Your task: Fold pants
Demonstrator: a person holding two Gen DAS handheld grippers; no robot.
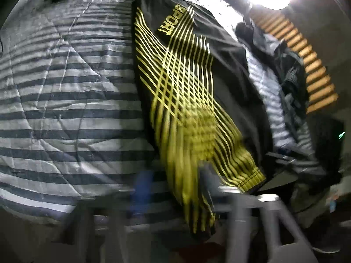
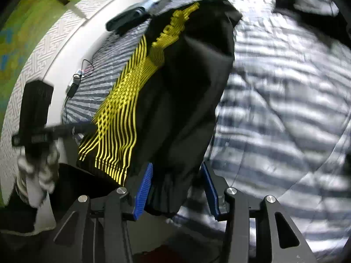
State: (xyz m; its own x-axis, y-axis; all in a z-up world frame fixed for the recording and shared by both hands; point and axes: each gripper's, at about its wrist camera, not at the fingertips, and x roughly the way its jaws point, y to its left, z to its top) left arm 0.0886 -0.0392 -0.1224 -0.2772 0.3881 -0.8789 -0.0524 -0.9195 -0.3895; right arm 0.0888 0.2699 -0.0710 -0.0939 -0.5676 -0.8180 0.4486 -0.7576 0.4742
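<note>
Pants [image 2: 188,100], slick black with yellow mesh lines, gripped by right tongs [image 2: 177,188]; left tongs' [image 1: 173,195] state unclear.

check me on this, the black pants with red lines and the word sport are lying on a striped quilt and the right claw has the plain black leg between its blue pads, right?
Not quite: the lines on the pants are yellow, not red, as the left wrist view shows. The rest stands: they lie on the striped quilt, and the right claw has the plain black leg between its blue pads.

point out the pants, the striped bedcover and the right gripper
pants [image 2: 186,109]: right wrist view, on the plain black cloth of the leg
striped bedcover [image 1: 65,100]: left wrist view, on a bare patch left of the pants
right gripper [image 2: 176,188]: right wrist view, midway between its blue fingers, at the bunched cuff
</note>
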